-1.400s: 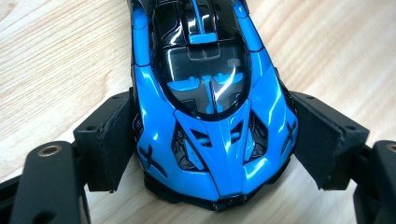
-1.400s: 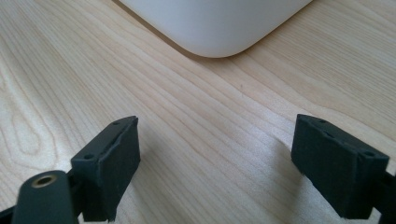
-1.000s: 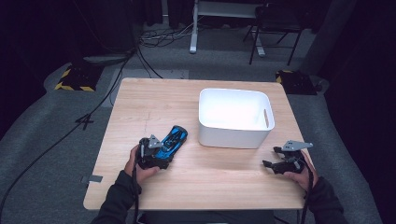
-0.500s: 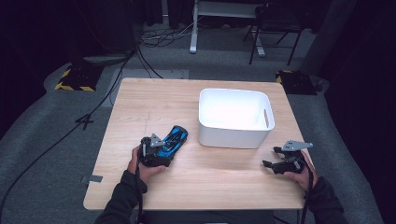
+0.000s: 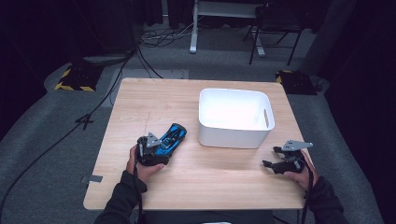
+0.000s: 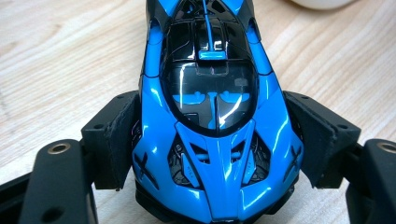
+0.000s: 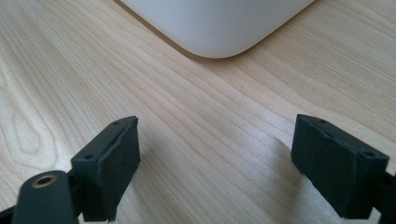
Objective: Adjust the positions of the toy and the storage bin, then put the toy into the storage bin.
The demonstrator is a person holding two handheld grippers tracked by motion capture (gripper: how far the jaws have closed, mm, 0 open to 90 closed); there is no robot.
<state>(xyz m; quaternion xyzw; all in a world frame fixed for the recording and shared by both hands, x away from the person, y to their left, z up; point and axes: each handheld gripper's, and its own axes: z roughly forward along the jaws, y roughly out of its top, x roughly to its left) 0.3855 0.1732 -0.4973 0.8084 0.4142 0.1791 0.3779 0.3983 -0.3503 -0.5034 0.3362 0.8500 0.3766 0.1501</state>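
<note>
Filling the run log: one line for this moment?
left gripper: shut on blue toy car | right gripper: open | white plastic bin: empty

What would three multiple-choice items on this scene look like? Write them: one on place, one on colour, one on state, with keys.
1. The toy car sits:
A. inside the white bin
B. on the table, left of the bin
C. on the floor

2. The car is:
A. blue and black
B. red
C. yellow

3. The right gripper has its jaws:
A. shut on the car
B. clamped on the bin's rim
C. open, with bare wood between

Answers: B, the high view shows the car on the wood beside the bin; A, the left gripper view shows blue body and black canopy; C, the right gripper view shows the jaws wide apart.
</note>
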